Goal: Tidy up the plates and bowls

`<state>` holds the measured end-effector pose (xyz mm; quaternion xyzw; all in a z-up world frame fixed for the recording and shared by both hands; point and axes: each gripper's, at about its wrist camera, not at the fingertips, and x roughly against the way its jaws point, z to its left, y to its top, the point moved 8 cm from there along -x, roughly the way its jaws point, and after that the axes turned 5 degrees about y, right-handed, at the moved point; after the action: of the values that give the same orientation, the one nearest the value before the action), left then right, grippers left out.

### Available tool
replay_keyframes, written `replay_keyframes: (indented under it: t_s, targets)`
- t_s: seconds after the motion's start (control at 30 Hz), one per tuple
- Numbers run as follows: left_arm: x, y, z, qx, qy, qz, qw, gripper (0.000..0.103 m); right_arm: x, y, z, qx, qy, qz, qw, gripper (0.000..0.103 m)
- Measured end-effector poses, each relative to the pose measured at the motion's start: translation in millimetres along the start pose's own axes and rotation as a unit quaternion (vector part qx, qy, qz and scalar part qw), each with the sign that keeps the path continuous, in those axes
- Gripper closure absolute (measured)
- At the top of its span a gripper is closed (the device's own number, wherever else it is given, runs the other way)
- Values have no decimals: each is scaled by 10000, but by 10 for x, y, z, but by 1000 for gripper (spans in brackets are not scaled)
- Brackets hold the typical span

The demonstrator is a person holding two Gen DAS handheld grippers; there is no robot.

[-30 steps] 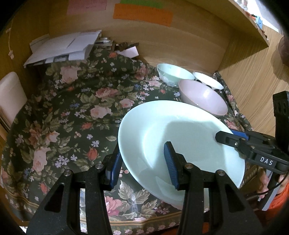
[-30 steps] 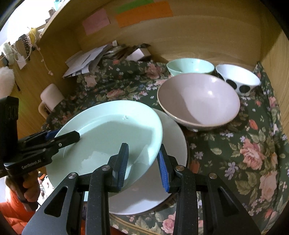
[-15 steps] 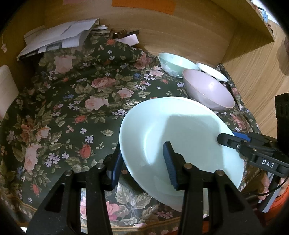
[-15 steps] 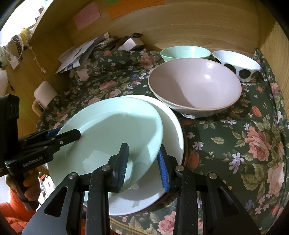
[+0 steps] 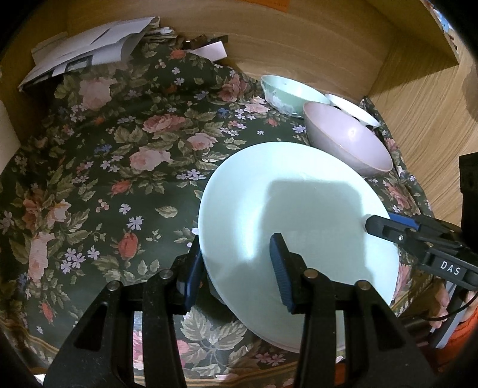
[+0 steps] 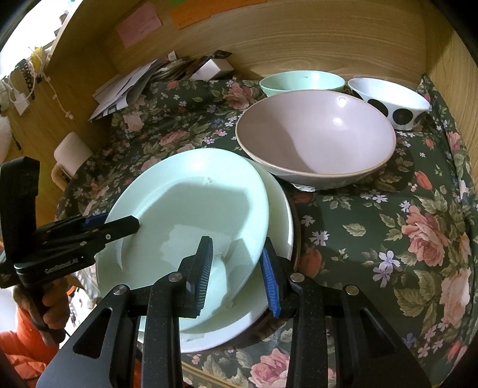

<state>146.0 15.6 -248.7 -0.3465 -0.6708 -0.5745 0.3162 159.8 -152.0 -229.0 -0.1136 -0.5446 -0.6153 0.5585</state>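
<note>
Both tools clamp the mint plate (image 6: 191, 206)'s rims; it hides most of the white plate (image 6: 280, 215) beneath.

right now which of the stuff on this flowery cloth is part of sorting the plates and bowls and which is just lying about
Part of the job:
- mint plate, held by the left gripper and right gripper
- white plate beneath it
- pink bowl
- mint bowl
- spotted bowl

Just lying about:
- loose papers
- small white box
- white mug
- wall notes
</note>
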Motion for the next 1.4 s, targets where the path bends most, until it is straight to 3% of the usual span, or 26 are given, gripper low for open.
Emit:
replay_keyframes:
  t_s: [0.23,0.47,0.77,1.1,1.4]
  targets:
    - [-18,3,-25,-126,91,33,9999,60,43,-14,-7,-12,3,-29,10000,74]
    - [95,99,-37,-214,189,-191,9994,59,121,-11,-22,-4,-94,-79,9999,74]
    - [293,359,-160,-466,313,-550,9969,46,446,197,-126,107,-507,-581,9970,72]
    - [413,843,-407,-651,359,-948,9927,23,671,529,-375,-6,-838,-1107,9903,44]
    - [57,1143,-573,-662,202,-660,9954,23,549,705,-712,-176,-1012,-1057,9891,43]
